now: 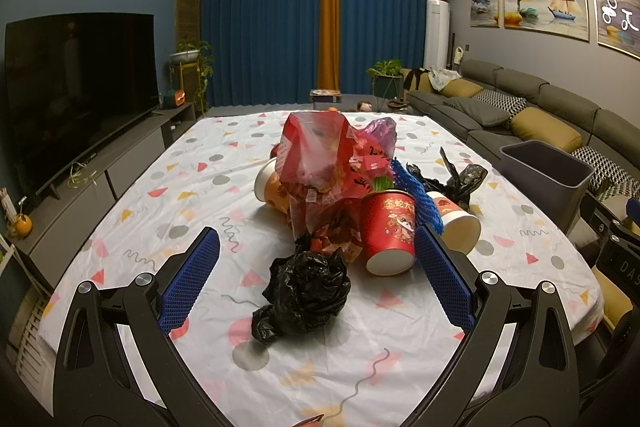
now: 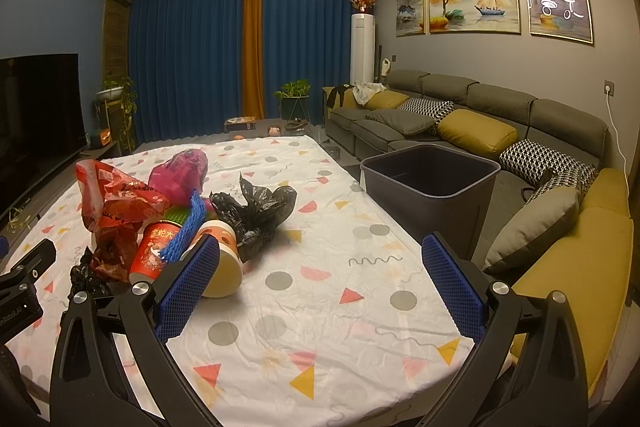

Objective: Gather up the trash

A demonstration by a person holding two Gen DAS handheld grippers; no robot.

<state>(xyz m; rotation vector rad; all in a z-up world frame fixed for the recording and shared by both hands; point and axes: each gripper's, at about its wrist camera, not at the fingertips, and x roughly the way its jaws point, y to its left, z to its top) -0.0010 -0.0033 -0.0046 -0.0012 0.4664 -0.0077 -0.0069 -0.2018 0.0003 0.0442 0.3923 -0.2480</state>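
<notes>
The left gripper (image 1: 318, 259) hangs with fingers spread around a crumpled black bag (image 1: 306, 293) on the bench (image 1: 160, 163). The right gripper (image 2: 320, 277) gapes empty, grey bin (image 2: 430, 183) at one o'clock.

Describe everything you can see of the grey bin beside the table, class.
The bin is a dark grey, square-mouthed tub with a thin rolled rim, plastic by its look. It stands upright and open, with no lid and no liner, and what shows of its inside looks empty. It sits between the right edge of the table and the sofa; whether it touches either cannot be told. The left view shows it past the table's far right edge. No trash and neither tongs touch it.
</notes>
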